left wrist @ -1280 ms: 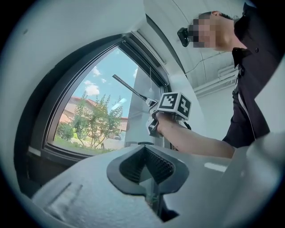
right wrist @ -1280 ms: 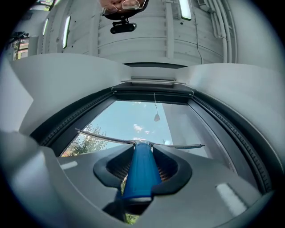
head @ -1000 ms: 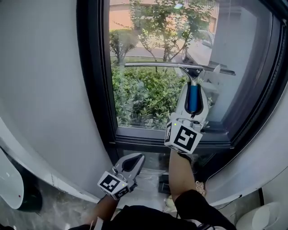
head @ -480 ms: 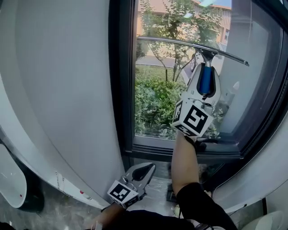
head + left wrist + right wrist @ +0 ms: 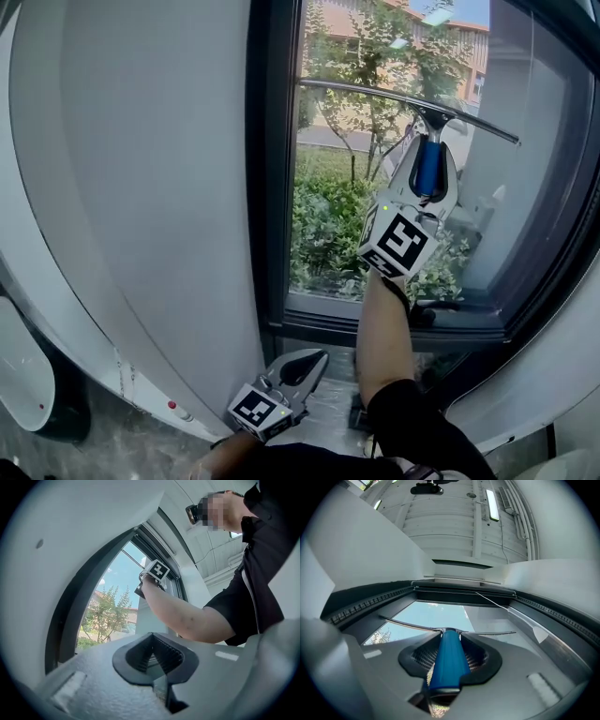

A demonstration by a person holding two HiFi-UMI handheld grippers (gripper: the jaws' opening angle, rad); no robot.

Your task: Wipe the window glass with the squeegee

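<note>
Fingers of right gripper (image 5: 449, 641) clamp the squeegee (image 5: 429, 169) handle; left gripper (image 5: 152, 644) fingers meet, empty. Head view alone shows the full blade at 12 o'clock.

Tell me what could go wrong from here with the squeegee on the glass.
1. The right claw grips the squeegee only by its slim blue handle. Pressed on the window glass, it might twist and leave streaks.
2. The blade's right end nears the dark frame and could snag it.
3. The left claw hangs low, shut and empty, so it can't steady a slip.
</note>
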